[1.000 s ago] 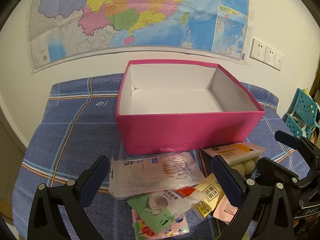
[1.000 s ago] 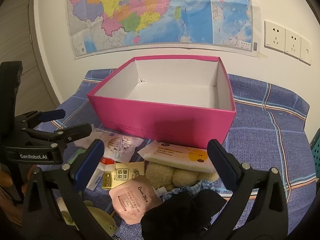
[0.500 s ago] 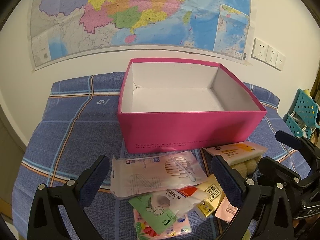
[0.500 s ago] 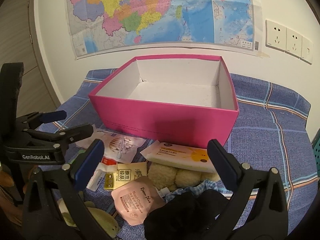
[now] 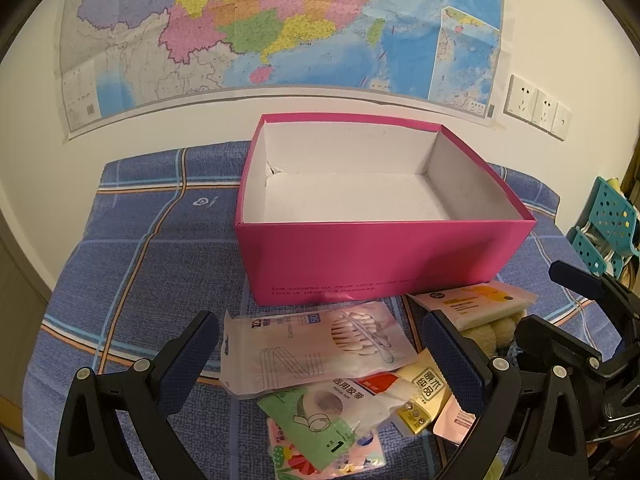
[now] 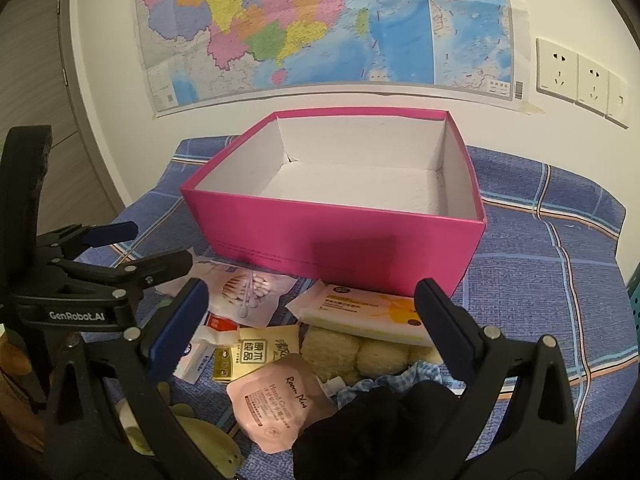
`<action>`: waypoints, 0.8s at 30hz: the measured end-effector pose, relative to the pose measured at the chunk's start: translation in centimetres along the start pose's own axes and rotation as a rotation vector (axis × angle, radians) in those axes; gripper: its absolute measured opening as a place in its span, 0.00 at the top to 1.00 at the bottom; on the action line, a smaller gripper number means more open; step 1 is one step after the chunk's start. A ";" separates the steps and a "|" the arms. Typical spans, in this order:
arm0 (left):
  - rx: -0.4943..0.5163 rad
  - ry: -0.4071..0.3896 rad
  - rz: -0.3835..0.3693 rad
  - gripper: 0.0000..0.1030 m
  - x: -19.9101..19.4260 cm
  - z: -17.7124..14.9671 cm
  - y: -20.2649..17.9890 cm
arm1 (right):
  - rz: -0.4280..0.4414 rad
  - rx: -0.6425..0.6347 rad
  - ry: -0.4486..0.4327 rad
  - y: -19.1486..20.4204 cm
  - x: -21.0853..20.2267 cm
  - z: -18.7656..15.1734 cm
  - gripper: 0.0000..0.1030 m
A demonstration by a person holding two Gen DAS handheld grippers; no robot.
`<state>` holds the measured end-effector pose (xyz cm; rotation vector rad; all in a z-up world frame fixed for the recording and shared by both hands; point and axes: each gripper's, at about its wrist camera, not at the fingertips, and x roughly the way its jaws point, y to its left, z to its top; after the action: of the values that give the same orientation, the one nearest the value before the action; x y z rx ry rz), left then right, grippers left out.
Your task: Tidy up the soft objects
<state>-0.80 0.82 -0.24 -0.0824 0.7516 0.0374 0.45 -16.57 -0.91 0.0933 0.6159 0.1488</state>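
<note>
An empty pink box [image 5: 380,256] [image 6: 340,240] stands on the blue checked cloth. In front of it lies a pile of soft packets: a cotton swab pack [image 5: 316,344] [image 6: 244,292], a tissue pack [image 5: 476,304] [image 6: 364,312], a green tape packet [image 5: 312,420], a yellow sachet [image 5: 424,392] [image 6: 256,352], a pink hand cream pouch [image 6: 276,404], a cream plush [image 6: 356,354] and a black cloth [image 6: 380,428]. My left gripper [image 5: 320,356] is open and empty above the swab pack. My right gripper [image 6: 312,332] is open and empty above the plush.
A map [image 5: 280,28] and wall sockets [image 6: 580,76] are on the wall behind. A teal perforated rack [image 5: 604,224] stands at the right of the table. A door [image 6: 48,120] is at the left. The blue cloth [image 5: 160,248] lies bare left of the box.
Both grippers have drawn back and up very slightly; the box and packets sit a little lower in view. Nothing was taken hold of.
</note>
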 end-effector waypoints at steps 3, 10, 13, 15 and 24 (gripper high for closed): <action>0.000 0.002 0.001 0.00 0.1 0.0 0.0 | 0.003 -0.001 0.001 0.0 0.1 0.0 0.00; -0.002 0.003 0.000 0.00 0.2 0.0 0.1 | 0.007 -0.002 0.003 0.2 0.2 0.0 0.00; -0.003 0.005 0.001 0.00 0.3 0.0 0.2 | 0.010 -0.003 0.005 0.3 0.4 0.1 0.00; -0.003 0.005 0.001 0.00 0.4 0.0 0.2 | 0.013 -0.005 0.006 0.4 0.5 0.1 0.00; -0.003 0.007 0.003 0.00 0.6 -0.1 0.3 | 0.028 -0.010 0.024 0.6 1.0 0.1 0.00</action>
<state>-0.47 1.09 -0.73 -0.0842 0.7583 0.0405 1.24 -15.82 -1.36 0.0908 0.6375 0.1806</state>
